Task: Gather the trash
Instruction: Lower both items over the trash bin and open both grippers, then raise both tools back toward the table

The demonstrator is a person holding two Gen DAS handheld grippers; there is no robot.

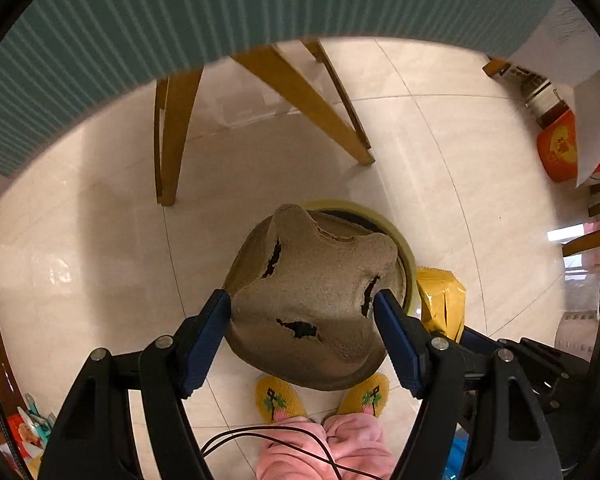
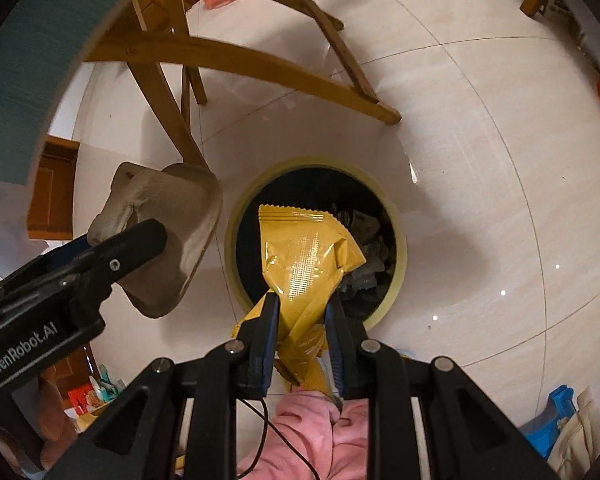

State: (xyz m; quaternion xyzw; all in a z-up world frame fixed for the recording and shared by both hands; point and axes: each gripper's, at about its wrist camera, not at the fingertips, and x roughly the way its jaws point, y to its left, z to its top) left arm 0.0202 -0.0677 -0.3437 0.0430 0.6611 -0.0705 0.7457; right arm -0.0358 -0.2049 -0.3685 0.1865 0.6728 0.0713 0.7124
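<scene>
My left gripper (image 1: 302, 306) is shut on a torn brown pulp tray (image 1: 312, 292), its blue pads pressing both sides. The tray hangs over the near-left part of a round yellow-rimmed trash bin (image 1: 410, 268) on the floor. In the right wrist view the same tray (image 2: 168, 240) hangs left of the bin (image 2: 398, 276), held by the left gripper's black fingers (image 2: 140, 248). My right gripper (image 2: 302, 304) is shut on a crumpled yellow foil packet (image 2: 308, 256), which hangs above the bin's dark opening with trash inside. The packet (image 1: 444, 300) also shows beside the bin in the left wrist view.
Wooden chair legs (image 1: 172, 140) stand just beyond the bin on the pale tiled floor (image 2: 480, 180). A teal cloth edge (image 1: 260, 0) hangs at the top. The person's pink trousers (image 1: 340, 448) and yellow slippers (image 1: 276, 400) are directly below. An orange container (image 1: 560, 148) sits far right.
</scene>
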